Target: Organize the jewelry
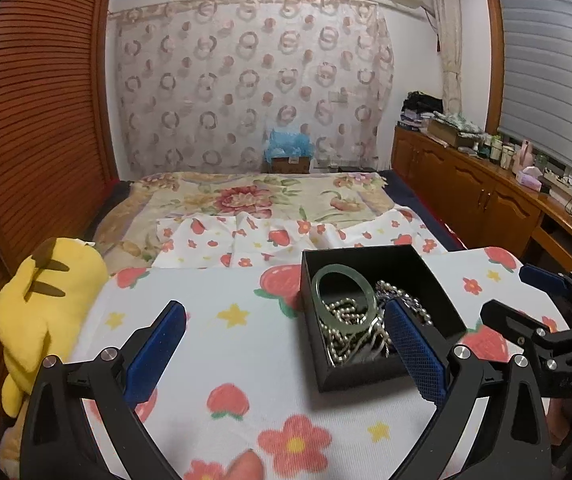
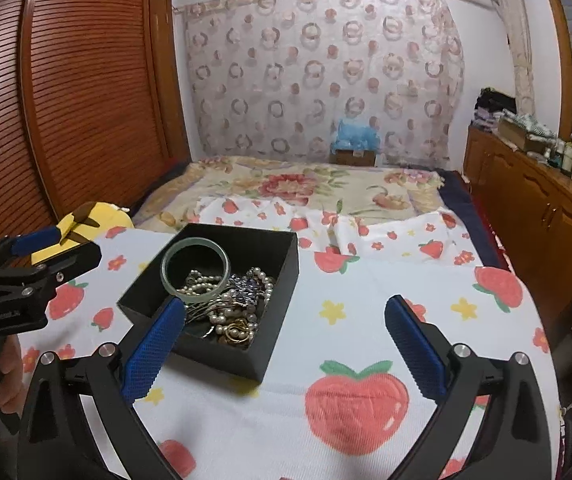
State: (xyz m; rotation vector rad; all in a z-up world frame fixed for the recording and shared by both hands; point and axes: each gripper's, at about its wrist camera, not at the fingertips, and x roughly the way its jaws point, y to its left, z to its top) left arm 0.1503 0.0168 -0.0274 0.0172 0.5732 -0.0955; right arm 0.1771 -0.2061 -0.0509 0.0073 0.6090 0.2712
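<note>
An open black box (image 1: pixel 366 376) (image 2: pixel 222 356) sits on the strawberry-print cloth (image 1: pixel 214 320). Inside it a pale green bangle (image 1: pixel 344 268) (image 2: pixel 196 242) leans over a tangle of pearl strands (image 1: pixel 342 340) (image 2: pixel 230 312), a purple beaded piece (image 2: pixel 246 284) and gold bits. My left gripper (image 1: pixel 282 312) is open and empty, its right finger in front of the box's near side. My right gripper (image 2: pixel 285 304) is open and empty too, its left finger (image 2: pixel 154 352) over the box's near corner. Each gripper also shows at the edge of the other's view, as the right gripper (image 1: pixel 506 290) and the left gripper (image 2: pixel 74 246).
A yellow plush toy (image 1: pixel 46 300) lies at the cloth's left edge. Beyond the cloth the bed carries a floral blanket (image 1: pixel 246 196). A slatted wooden wardrobe (image 1: pixel 34 120) stands on the left, and a wooden cabinet (image 1: pixel 466 184) loaded with bottles stands on the right.
</note>
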